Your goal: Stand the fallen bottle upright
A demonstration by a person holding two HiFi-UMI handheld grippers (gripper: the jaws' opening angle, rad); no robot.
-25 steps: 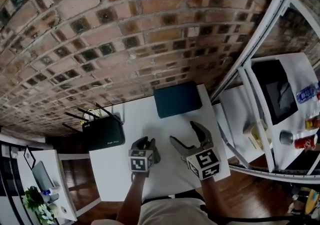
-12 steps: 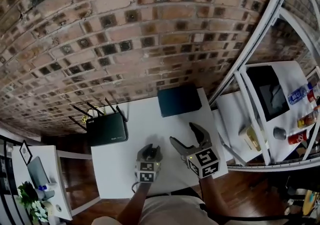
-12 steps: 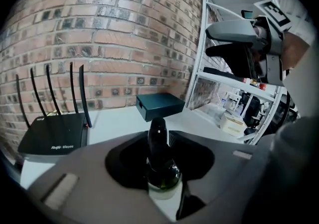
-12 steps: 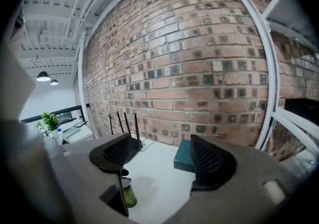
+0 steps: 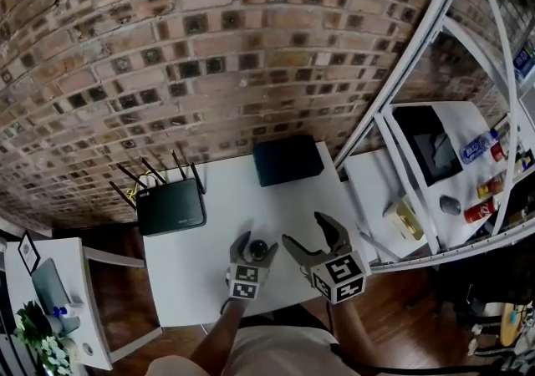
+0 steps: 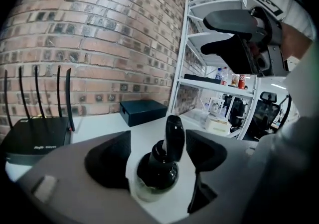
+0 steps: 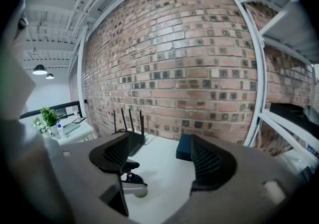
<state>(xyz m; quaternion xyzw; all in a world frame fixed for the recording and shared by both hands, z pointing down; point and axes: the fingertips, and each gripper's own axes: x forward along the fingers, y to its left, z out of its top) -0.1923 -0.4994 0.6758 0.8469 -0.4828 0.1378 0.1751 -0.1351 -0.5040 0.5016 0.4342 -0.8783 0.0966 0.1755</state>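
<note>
Straddling a dark pump bottle [image 6: 158, 168], the left gripper [image 5: 255, 242] is recorded with its jaws apart, one on each side of the bottle body. A thin strip of white table [image 5: 226, 190] is seen between each jaw and the glass, so no clamping is shown.

- Bottle: dark contents, clear glass at the base, black pump head. It is placed on the near part of the table. In the left gripper view the pump head is seen rising and tipped slightly to the right. Whether the bottle is fully upright or leaning cannot be told.
- Right gripper [image 7: 159, 148]: held just to the right of the bottle and apart from it. Its jaws are spread wide, with only bare table top seen between them.
- Marker cubes: one [image 5: 245, 280] is carried on the left gripper nearer the person than the bottle. The other [image 5: 338, 276] is carried on the right gripper.
- Black router [image 5: 171, 207]: set beyond the bottle to the left, with four antennas raised.
- Dark box [image 5: 288, 160]: set beyond the bottle, slightly right, at the far edge by the brick wall [image 5: 209, 57].
- White shelving frame [image 5: 393, 90]: stood well to the right of the bottle.
</note>
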